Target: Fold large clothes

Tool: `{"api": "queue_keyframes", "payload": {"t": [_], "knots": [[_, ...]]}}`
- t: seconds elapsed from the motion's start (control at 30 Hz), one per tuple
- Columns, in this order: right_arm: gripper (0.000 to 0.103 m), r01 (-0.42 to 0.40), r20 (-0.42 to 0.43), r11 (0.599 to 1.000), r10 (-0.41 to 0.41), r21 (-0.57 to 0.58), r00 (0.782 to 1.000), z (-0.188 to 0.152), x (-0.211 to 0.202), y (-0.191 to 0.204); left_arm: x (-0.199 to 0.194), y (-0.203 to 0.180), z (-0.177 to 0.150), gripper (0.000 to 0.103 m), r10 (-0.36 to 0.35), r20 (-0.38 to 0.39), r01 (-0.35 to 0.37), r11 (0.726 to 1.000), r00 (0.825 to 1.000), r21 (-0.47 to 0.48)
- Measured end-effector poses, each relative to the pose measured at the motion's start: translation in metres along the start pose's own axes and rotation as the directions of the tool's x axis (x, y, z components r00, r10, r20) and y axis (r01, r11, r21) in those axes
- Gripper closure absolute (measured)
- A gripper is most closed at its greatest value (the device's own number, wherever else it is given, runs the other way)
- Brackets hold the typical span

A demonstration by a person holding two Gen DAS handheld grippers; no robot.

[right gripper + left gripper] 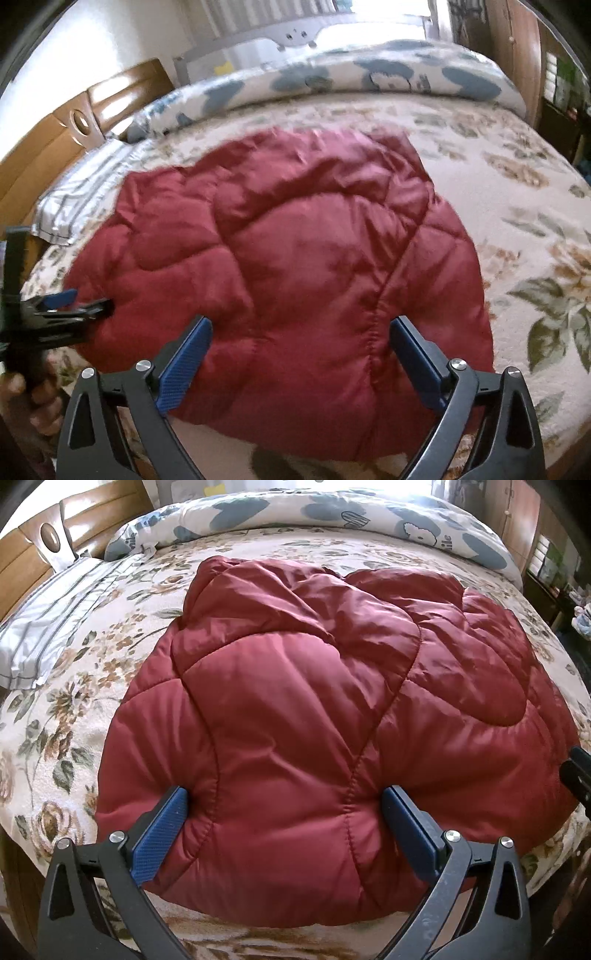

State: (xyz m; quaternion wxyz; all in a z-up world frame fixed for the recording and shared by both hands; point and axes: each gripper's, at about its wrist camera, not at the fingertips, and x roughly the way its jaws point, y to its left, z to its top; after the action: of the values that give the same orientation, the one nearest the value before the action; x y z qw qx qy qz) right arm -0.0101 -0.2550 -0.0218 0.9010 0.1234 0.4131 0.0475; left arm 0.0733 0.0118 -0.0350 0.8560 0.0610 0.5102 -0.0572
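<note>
The red quilted jacket (314,709) lies bunched on the floral bed (66,701), dead ahead of both grippers, its long axis running left-right across the near edge, so each gripper sits at its own half. The left gripper (284,812) and right gripper (301,339) both stand wide open, jaws straddling a puffy bulge of the near hem with pads touching or just beside the fabric, nothing pinched yet. Both look equally near, so I judge the next move a two-handed pinch of the hem.
</note>
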Motion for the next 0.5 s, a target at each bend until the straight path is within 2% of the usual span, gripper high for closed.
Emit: {"api": "queue_keyframes", "payload": {"t": [0.13, 0.5], "knots": [[0.003, -0.001, -0.067, 1.000, 0.001, 0.000, 0.998, -0.008, 0.023, -0.002, 0.000, -0.001, 0.000, 0.000, 0.001, 0.003, -0.001, 1.000, 1.000, 0.003], [0.001, 0.004, -0.043, 1.000, -0.004, 0.000, 0.999, -0.011, 0.029, -0.004, 0.000, -0.007, -0.001, 0.000, 0.026, 0.011, -0.026, 1.000, 1.000, 0.012]]}}
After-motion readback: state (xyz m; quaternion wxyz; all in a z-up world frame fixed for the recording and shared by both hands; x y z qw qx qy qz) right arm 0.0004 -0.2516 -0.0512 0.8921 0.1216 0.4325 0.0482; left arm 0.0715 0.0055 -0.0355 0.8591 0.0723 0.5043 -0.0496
